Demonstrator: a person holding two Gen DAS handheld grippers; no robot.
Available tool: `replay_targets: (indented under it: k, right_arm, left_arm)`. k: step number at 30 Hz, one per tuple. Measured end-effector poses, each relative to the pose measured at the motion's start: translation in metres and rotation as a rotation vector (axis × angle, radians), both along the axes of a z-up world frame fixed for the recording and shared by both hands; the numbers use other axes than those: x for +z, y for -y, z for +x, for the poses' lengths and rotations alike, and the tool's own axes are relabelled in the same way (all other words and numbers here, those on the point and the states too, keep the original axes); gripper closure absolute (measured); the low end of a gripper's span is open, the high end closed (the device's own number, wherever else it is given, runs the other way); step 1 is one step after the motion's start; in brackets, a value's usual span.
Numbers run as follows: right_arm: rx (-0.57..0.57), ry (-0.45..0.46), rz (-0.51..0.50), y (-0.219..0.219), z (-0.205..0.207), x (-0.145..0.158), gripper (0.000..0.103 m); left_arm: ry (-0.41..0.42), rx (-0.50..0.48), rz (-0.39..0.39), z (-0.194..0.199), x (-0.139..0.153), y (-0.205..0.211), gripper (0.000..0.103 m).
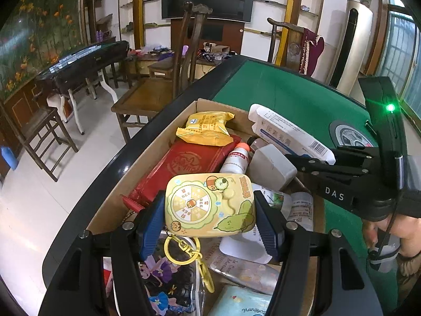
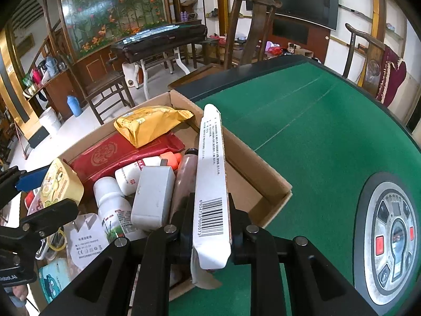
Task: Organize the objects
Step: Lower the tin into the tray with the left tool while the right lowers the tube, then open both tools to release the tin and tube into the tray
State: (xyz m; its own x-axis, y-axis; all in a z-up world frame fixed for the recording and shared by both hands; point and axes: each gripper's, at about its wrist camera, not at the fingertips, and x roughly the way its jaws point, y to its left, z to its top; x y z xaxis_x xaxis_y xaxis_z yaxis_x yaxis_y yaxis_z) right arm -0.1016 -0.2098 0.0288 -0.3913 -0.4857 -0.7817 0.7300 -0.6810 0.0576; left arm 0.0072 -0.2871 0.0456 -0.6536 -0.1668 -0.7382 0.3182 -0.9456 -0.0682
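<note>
A cardboard box (image 1: pixel 158 142) full of items sits on the green table (image 1: pixel 284 92). My left gripper (image 1: pixel 210 214) is shut on a yellow cartoon tin (image 1: pixel 210 202) with a yellow keyring, held above the box; the tin also shows in the right wrist view (image 2: pixel 59 181). My right gripper (image 2: pixel 211 226) is shut on a long white barcoded carton (image 2: pixel 211 173), held over the box's right side; the carton also shows in the left wrist view (image 1: pixel 286 131).
The box (image 2: pixel 263 176) holds a yellow snack packet (image 2: pixel 150 123), a red packet (image 2: pixel 118 155), white bottles (image 2: pixel 113 205), a white block (image 2: pixel 154 194) and a brown bottle (image 2: pixel 185 173). A round control panel (image 2: pixel 392 237) sits in the table. Wooden chairs (image 1: pixel 184 60) stand beyond.
</note>
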Motion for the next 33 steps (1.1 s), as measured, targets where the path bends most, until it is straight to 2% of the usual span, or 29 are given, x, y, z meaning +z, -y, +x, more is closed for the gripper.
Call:
replay_targets:
  k: [7, 10, 13, 16, 18, 30, 33]
  right_arm:
    - [-0.001, -0.012, -0.008, 0.0, 0.002, 0.003, 0.081]
    - [-0.01, -0.018, -0.021, -0.005, 0.006, 0.008, 0.07]
    - [-0.014, -0.003, -0.056, -0.014, 0.01, 0.013, 0.052]
    - [-0.022, -0.013, -0.081, -0.022, 0.019, 0.016, 0.047]
    - [-0.021, -0.005, -0.11, -0.029, 0.027, 0.017, 0.037]
    - [-0.052, 0.005, -0.276, -0.069, 0.073, 0.028, 0.02]
    - [-0.067, 0.015, -0.328, -0.077, 0.078, 0.034, 0.012]
  left_arm:
    - [-0.008, 0.011, 0.001, 0.004, 0.0, 0.001, 0.039]
    - [-0.016, 0.023, 0.007, 0.007, 0.002, 0.006, 0.039]
    - [-0.025, 0.033, 0.011, 0.01, 0.003, 0.008, 0.039]
    - [-0.027, 0.035, 0.021, 0.012, 0.004, 0.01, 0.039]
    - [-0.025, 0.029, 0.042, 0.011, 0.002, 0.012, 0.039]
    - [-0.007, 0.039, 0.076, 0.001, -0.01, 0.01, 0.039]
    - [-0.025, 0.048, 0.053, 0.005, -0.005, 0.003, 0.037]
